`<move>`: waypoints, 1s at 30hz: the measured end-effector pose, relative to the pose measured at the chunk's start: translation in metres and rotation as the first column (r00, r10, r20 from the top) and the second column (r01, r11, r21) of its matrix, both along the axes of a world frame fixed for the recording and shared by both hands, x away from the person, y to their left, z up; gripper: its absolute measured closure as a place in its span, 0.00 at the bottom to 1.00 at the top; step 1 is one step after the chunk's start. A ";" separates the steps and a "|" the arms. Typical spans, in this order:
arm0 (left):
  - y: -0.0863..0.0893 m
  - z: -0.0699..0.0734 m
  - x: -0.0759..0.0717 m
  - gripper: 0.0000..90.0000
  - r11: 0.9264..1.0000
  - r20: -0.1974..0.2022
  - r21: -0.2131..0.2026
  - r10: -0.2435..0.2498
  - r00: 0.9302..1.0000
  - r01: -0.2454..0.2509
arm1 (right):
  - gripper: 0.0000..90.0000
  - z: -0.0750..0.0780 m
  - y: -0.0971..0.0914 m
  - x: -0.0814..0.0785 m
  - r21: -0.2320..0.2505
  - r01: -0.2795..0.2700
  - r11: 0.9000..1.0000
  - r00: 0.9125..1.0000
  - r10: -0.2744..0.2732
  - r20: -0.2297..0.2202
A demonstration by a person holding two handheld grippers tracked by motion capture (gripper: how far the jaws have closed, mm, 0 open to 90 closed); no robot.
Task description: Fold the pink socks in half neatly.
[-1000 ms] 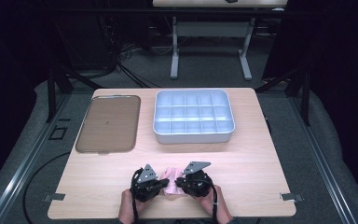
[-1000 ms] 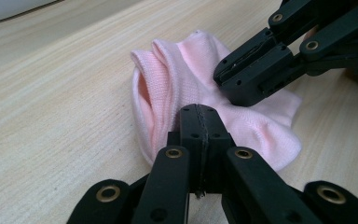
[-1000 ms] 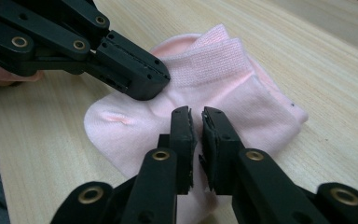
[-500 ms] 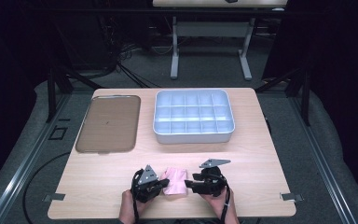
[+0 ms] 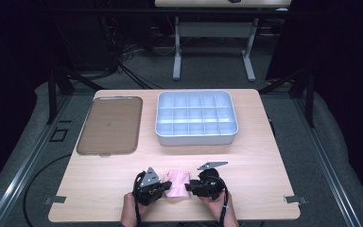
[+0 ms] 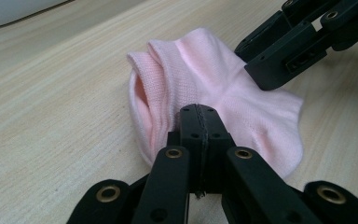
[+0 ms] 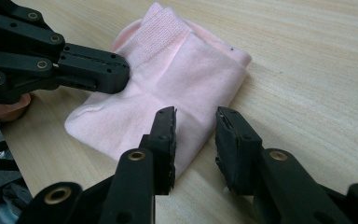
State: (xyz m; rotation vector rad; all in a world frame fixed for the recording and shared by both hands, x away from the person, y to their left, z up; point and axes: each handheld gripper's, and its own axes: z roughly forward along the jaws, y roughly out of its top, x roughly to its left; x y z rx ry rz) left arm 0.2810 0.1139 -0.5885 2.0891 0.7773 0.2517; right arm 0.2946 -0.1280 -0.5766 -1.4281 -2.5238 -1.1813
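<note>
We see a table bearing a brown tray and a grey bin, both well beyond our tongs; no writing can be read anywhere. Between the tongs lies a pink sock, folded. Our left gripper pinches the sock's near edge. Our right gripper stands narrowly parted at the sock's edge, jaws just closing.

Dark room, grey floor, second table's legs behind
</note>
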 end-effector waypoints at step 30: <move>-0.039 0.005 0.001 1.00 0.999 -0.004 0.042 -0.022 1.000 0.022 | 0.96 0.019 -0.022 -0.016 -0.063 0.051 0.997 0.998 -0.048 0.050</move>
